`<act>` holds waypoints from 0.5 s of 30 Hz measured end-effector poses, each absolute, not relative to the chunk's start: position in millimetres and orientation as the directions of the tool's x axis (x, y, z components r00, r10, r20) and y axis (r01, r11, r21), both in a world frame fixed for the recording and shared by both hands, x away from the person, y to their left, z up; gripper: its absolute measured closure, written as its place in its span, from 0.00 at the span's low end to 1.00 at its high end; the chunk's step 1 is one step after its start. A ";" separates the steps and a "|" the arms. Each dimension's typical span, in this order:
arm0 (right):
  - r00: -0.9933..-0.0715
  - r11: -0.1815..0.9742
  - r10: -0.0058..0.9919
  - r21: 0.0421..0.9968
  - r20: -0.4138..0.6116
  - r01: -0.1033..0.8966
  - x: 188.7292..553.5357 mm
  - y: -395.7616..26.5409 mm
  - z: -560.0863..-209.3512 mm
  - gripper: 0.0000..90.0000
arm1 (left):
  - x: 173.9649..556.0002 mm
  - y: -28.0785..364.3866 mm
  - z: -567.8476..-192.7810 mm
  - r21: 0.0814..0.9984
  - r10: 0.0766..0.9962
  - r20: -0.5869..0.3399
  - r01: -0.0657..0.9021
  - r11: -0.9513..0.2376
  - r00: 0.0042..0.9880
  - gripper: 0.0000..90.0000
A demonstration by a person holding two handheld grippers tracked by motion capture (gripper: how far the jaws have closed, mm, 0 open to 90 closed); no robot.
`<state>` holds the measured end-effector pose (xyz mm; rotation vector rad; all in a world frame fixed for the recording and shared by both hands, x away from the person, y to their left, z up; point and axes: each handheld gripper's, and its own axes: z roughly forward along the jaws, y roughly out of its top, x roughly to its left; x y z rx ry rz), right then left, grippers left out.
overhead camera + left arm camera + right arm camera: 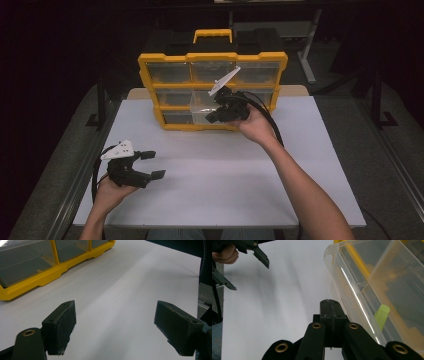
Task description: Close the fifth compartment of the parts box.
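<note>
A yellow organizer [212,57] with clear drawers stands upright at the back of the white table [225,175]. One clear drawer [200,107] in its lower middle is pulled partway out. My right gripper [211,118] is at that drawer's front. In the right gripper view my right gripper [329,301] has its jaws pressed together with nothing between them, just beside the clear drawer [362,270]; a pale green piece [382,316] lies inside. My left gripper [153,164] hovers open over the table's front left, its jaws wide apart around bare table [115,327].
The organizer's yellow base [50,275] sits at the upper left of the left gripper view. In the right gripper view, the left gripper [249,276] hangs far off at the top left. Black table legs and dark floor surround the table.
</note>
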<state>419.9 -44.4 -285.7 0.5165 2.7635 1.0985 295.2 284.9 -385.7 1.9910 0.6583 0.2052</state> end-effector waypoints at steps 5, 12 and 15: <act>-0.930 0.678 0.367 0.683 0.006 0.271 424.8 -46.4 -284.7 0.99 | 295.3 284.7 -386.1 0.855 0.527 -0.130 0.364 -0.369 0.840 0.20; -0.925 0.670 0.380 0.684 0.016 0.287 429.5 -51.1 -283.1 0.99 | 294.6 283.3 -386.5 0.857 0.522 -0.136 0.365 -0.365 0.842 0.20; -0.923 0.676 0.384 0.678 0.013 0.290 429.5 -50.1 -282.1 0.99 | 293.7 282.7 -385.8 0.858 0.519 -0.132 0.360 -0.367 0.845 0.20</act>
